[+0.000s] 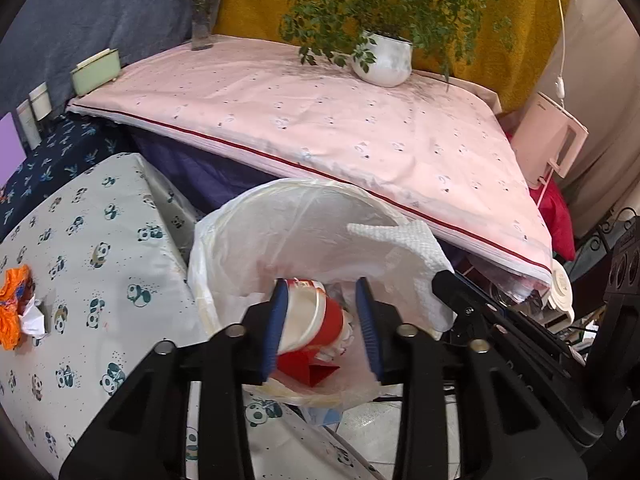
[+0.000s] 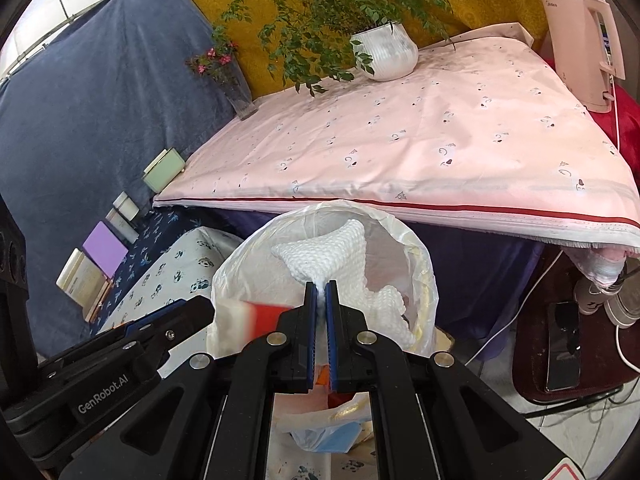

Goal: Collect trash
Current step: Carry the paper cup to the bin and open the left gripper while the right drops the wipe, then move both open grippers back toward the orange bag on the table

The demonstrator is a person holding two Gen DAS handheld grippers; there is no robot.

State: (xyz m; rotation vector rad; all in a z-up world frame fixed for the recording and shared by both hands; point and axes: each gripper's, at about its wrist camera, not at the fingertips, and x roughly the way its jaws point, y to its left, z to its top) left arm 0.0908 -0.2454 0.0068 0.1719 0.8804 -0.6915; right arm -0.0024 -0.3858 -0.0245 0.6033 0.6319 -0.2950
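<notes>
Paper towel | pinched by right gripper, held over bin bag mouth at frame centre | left gripper spread, red cup (inside bag) between fingers.

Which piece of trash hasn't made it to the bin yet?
The crumpled orange wrapper, lying on the panda-print cloth. The red paper cup is inside the bin bag; the white paper towel is held over it.
</notes>
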